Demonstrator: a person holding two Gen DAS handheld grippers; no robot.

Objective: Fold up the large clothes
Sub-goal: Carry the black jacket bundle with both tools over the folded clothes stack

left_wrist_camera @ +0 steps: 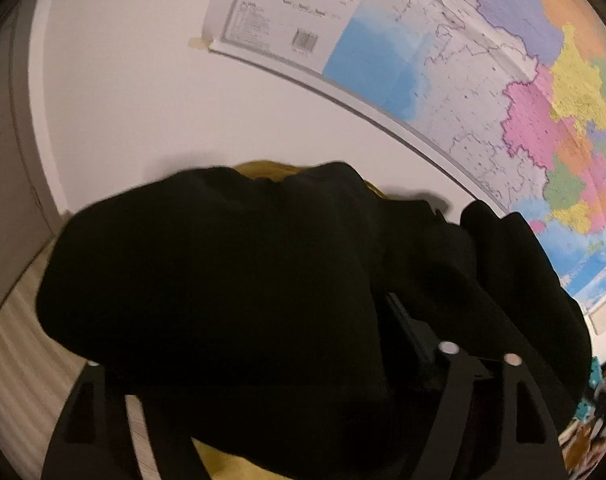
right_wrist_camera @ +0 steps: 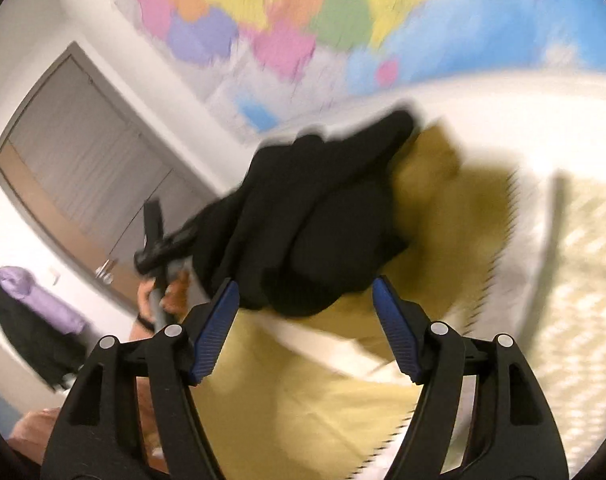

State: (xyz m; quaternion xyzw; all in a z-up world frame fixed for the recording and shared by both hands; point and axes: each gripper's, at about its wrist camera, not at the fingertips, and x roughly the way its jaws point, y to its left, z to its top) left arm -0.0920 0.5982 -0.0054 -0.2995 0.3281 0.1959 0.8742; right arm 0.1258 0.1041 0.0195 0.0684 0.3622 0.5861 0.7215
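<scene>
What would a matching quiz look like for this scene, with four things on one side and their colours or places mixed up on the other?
Things:
1. garment
2. blanket
3. map
4. door

Descriptions:
A. many colours, hung on the wall
B. grey, with a metal handle
C. black, bunched up in front of the grippers
D. mustard yellow, spread under the black cloth

Pairs: 1-C, 2-D, 3-A, 4-B
</scene>
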